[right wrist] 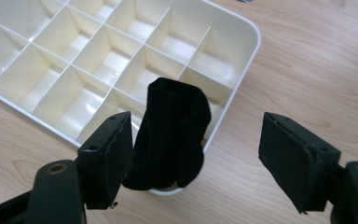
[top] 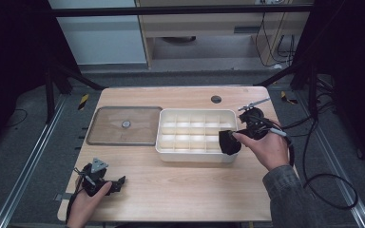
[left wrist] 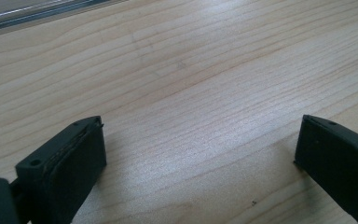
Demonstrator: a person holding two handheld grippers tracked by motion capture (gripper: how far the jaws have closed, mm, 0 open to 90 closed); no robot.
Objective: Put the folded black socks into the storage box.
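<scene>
A black sock (right wrist: 170,135) is lying draped over the corner rim of the white divided organizer (right wrist: 98,60), not fully tucked in. Right tongs (right wrist: 196,156) are standing wide open around it, gripping nothing. Left tongs (left wrist: 200,158) are resting open and empty on the counter (left wrist: 191,70).

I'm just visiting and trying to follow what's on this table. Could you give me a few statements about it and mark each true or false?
1. A black sock lies in a corner compartment of the white divided box and hangs over its rim. True.
2. The right gripper is clamped on the sock. False: its jaws stand apart, the sock beside the left one.
3. The left gripper holds a sock. False: its jaws are open over bare wooden table.
4. The clear lid lies flat on the table left of the box. True.
5. Every compartment has a sock in it. False: the others that show are empty.
</scene>
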